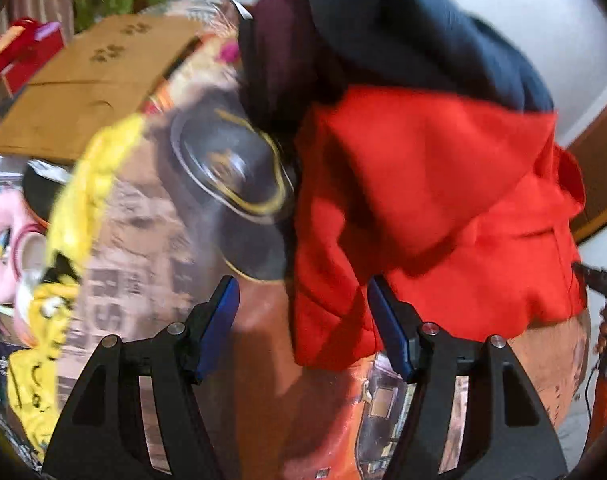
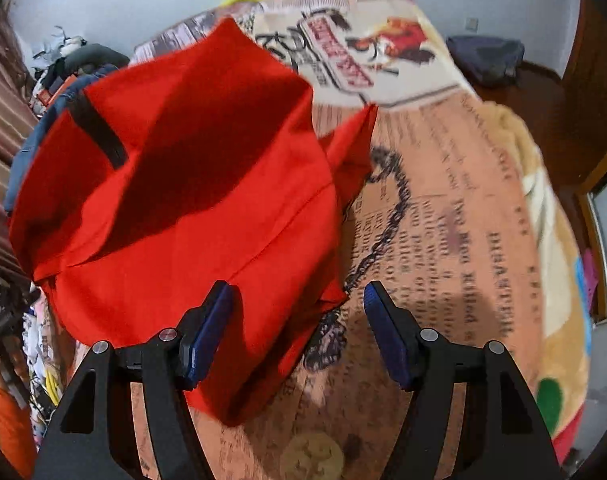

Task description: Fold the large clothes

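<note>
A red hooded garment [image 1: 423, 208] lies crumpled on a printed blanket [image 1: 143, 240] on a bed. It also shows in the right wrist view [image 2: 191, 200], spread over the blanket [image 2: 443, 220]. My left gripper [image 1: 303, 312] is open, its blue pads on either side of the garment's lower left edge, not closed on it. My right gripper [image 2: 299, 312] is open, with the garment's lower right corner lying between its fingers. Both views are blurred by motion.
A dark navy garment [image 1: 403, 28] and a maroon one [image 1: 287, 40] are piled behind the red one. A cardboard box [image 1: 87, 84] and yellow and pink soft toys [image 1: 43, 312] sit at the left. A dark bundle [image 2: 487, 60] lies near the wooden bed frame [image 2: 543, 100].
</note>
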`<act>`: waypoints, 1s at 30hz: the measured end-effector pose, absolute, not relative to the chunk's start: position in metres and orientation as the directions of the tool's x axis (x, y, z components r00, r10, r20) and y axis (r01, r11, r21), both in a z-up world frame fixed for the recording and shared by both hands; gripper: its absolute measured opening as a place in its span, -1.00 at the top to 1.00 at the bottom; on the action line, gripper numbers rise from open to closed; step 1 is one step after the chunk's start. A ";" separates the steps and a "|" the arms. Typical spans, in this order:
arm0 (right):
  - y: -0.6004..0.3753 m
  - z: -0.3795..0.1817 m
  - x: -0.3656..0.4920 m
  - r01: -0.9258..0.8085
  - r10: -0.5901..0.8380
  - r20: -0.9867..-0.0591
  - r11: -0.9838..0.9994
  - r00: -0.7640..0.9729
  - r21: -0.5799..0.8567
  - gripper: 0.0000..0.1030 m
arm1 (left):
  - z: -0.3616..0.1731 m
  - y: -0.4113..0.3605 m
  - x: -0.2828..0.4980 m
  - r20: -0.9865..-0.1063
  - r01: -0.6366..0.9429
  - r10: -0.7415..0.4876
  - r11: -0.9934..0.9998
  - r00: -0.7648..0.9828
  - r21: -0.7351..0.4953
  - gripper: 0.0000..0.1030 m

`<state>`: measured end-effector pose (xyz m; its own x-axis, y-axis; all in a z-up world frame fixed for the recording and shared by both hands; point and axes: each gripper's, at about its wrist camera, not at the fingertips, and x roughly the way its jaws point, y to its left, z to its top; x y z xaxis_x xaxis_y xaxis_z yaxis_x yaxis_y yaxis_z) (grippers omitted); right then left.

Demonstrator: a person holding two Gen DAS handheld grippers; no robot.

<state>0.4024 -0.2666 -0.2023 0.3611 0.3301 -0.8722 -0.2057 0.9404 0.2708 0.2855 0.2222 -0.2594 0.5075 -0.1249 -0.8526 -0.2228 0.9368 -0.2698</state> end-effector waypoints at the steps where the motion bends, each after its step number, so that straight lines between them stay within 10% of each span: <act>1: -0.265 -0.205 0.407 -0.204 0.333 -0.871 0.940 0.362 0.274 -0.25 | -0.266 0.220 0.290 -0.857 -0.218 -0.129 0.938 0.499 -0.268 -0.27; 11: -0.245 -0.229 0.442 -0.176 0.385 -0.861 0.922 0.331 0.345 -0.24 | -0.279 0.199 0.333 -0.823 -0.169 -0.181 0.934 0.538 -0.316 -0.27; 16: -0.245 -0.220 0.422 -0.213 0.426 -0.833 0.903 0.352 0.372 0.40 | -0.283 0.193 0.335 -0.811 -0.153 -0.263 0.907 0.522 -0.393 0.59; 30: -0.248 -0.150 0.332 -0.334 0.455 -0.777 0.883 0.435 0.330 0.65 | -0.213 0.191 0.273 -0.801 -0.061 -0.256 0.938 0.541 -0.340 0.74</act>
<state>0.3315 -0.2482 -0.1503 0.4353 0.4548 -0.7770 -0.3340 0.8830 0.3298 0.2725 0.1915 -0.2126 0.5412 -0.2557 -0.8011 -0.0606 0.9383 -0.3404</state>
